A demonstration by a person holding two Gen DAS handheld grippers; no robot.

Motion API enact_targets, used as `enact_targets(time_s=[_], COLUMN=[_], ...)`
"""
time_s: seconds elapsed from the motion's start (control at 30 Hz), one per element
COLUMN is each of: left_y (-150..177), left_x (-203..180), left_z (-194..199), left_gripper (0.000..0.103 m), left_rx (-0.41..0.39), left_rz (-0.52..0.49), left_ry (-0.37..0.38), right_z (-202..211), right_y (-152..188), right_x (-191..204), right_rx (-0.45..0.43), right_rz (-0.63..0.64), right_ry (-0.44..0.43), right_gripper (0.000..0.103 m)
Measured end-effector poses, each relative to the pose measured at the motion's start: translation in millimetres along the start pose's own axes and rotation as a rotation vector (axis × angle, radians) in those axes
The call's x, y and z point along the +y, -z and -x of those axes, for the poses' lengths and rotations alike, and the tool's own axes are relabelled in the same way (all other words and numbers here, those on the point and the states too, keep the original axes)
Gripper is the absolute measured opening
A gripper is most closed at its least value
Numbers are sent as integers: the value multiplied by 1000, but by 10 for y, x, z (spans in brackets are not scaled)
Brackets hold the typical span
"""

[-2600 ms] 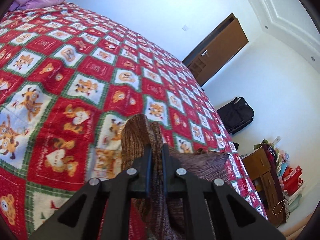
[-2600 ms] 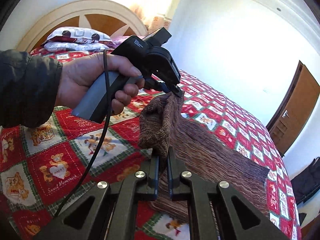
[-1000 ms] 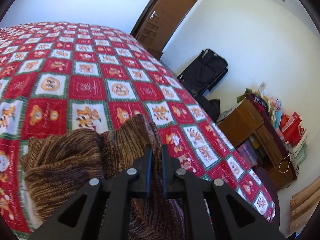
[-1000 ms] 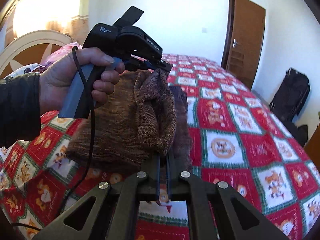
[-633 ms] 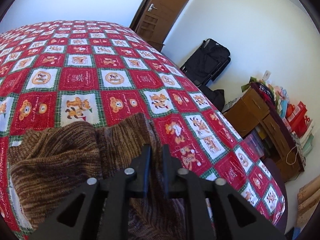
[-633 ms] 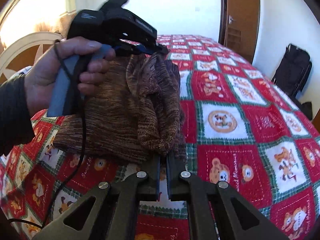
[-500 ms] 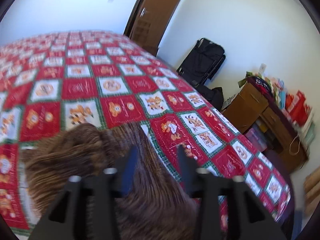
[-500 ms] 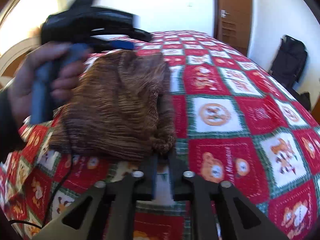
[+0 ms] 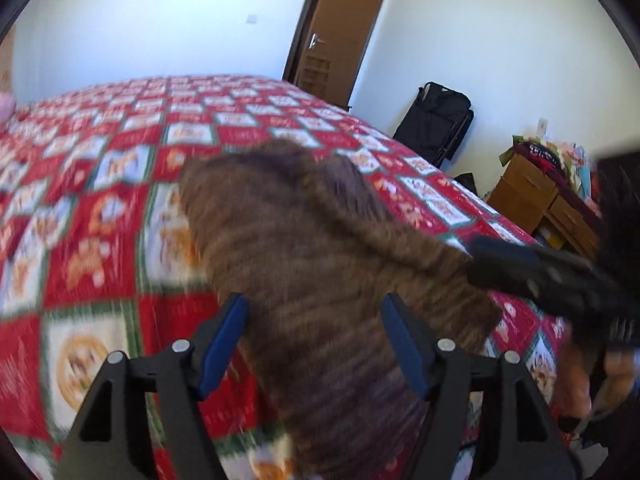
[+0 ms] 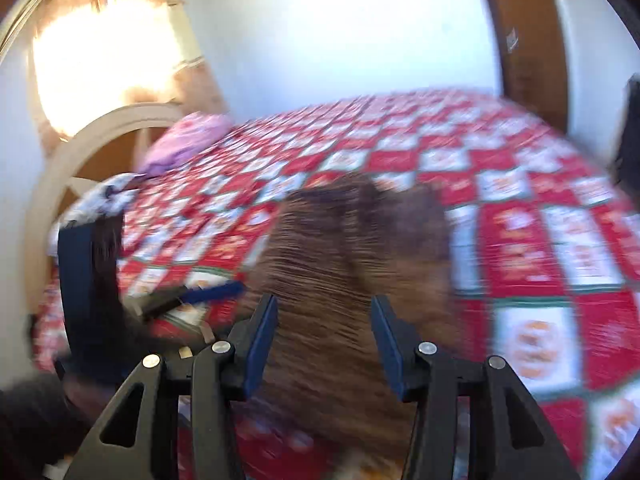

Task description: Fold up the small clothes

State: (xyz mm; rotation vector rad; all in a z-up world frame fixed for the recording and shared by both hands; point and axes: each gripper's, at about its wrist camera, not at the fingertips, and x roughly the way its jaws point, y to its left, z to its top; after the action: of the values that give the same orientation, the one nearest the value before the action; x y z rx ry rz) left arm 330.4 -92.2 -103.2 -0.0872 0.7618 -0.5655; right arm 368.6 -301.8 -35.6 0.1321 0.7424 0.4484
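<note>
A brown striped knitted garment point(image 9: 320, 248) lies folded on the red and green patchwork bedspread point(image 9: 92, 208). My left gripper point(image 9: 314, 312) hovers over its near end, jaws opening, with the knit below the blue pads and not pressed. The other gripper's black body point(image 9: 552, 276) reaches in from the right there. In the right wrist view the same garment point(image 10: 344, 248) lies under my right gripper point(image 10: 324, 314), whose jaws are also opening and hold nothing. The left gripper point(image 10: 208, 294) shows blurred at the left of that view.
A brown door point(image 9: 336, 32) stands behind the bed. A black bag point(image 9: 436, 120) leans on the wall, and a wooden cabinet point(image 9: 536, 196) with clutter stands at the right. A headboard point(image 10: 92, 152) and pink pillow point(image 10: 188, 140) are at the bed's far end.
Both grippers let go of the brown garment and spread their jaws. The garment dropped flat onto the bedspread. Both hands pulled back over its near edge.
</note>
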Motion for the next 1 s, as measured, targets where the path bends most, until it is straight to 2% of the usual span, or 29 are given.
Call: enact_targets(time_s=[0.03,0.1,0.17,0.27,0.37,0.47,0.5,0.57,0.63,0.67,0.73,0.8,0.83,0.9,1.0], left_y=[32,67,65,152,182,187,185,188,196,213,228,238,243,253,251], left_x=[-2,-11,1,16,27,78,103,107,69,61,44,37,32,40,37], left_z=[1,-19,-21,-71,-133,-143,-143,-158,-162,-159,-160,-160,-156,-155,-165], left_gripper=[72,72,73,74,74,74,74,74,74,75,76,76,77,78,81], left_rx=[-6,-9,-10,35,69,71,69,74,72,72,70,72,72,75,79], left_rz=[-7,-31,-28,-32,-25,5,20,26,8,0,-14,-16,-18,-19,-26], left_ry=[-7,-29,-25,-15,-6,10,9,-1,-20,-25,-34,-38,-38,-36,-30], right_z=[-162,-428,-646,-600,-456,-404,-415,-543,-762,-904,-1075,-1059,-1025,-959,-807], right_y=[-56,-118,-125,-153,-206,-344,-404,-542,-635,-668,-705,-703,-707,-699,-675], right_x=[-43,-191,-446,-666,-529,-384,-347,-318,-459,-618,-867,-1097,-1153,-1145,-1038], right_rx=[49,122,187,179,148,116,102,99,149,179,206,172,163,160,131], right_rz=[-22,-65,-91,-168,-107,-73,-45,-11,-61,-128,-189,-269,-288,-253,-215], right_ry=[-21,20,156,135,218,108,117,192,156,122,156,166,201,295,245], right_gripper=[50,50,46,46,48,48,48,48,48,48,48,48,48,48,48])
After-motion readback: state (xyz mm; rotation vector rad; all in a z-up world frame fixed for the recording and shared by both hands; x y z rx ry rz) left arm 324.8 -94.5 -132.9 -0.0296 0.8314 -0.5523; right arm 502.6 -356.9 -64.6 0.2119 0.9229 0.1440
